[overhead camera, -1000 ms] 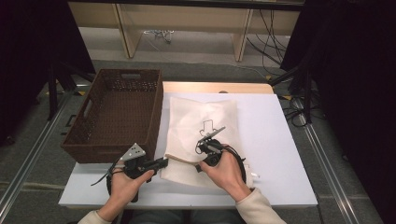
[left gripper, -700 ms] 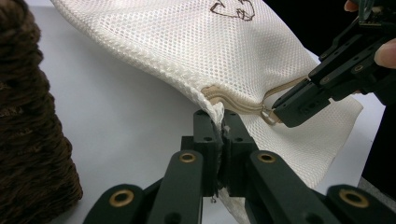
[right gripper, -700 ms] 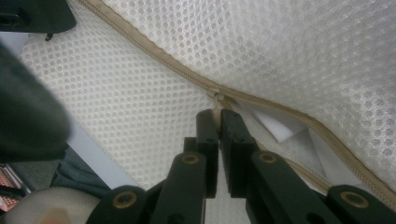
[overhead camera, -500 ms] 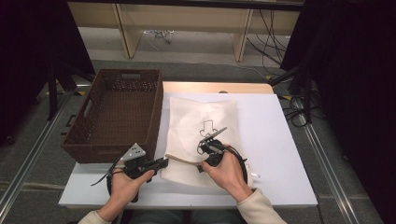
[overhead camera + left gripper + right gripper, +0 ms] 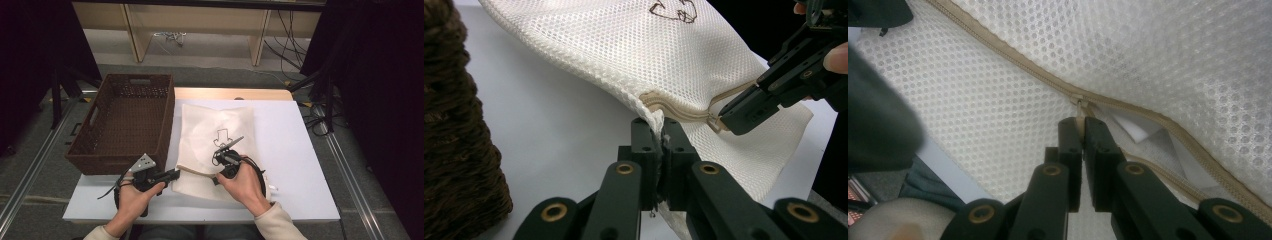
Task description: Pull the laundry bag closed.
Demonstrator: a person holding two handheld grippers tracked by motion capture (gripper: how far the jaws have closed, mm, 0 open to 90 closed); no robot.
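A white mesh laundry bag point(image 5: 215, 127) with a brown drawing lies flat on the white table point(image 5: 300, 165). Its beige zipper point(image 5: 1013, 60) runs along the near edge. My left gripper point(image 5: 175, 173) is shut on the bag's near left corner point(image 5: 651, 107), at the zipper's end. My right gripper point(image 5: 216, 161) is shut on the zipper pull point(image 5: 1081, 107). In the left gripper view the right gripper point(image 5: 729, 117) holds the pull just right of the left gripper point(image 5: 661, 135). Behind the slider the zipper gapes a little point(image 5: 1148, 135), showing white inside.
A dark brown wicker basket point(image 5: 122, 122) stands on the table's left side, right beside the left gripper point(image 5: 454, 125). Bare table lies right of the bag. Cables and dark stands sit on the floor around the table.
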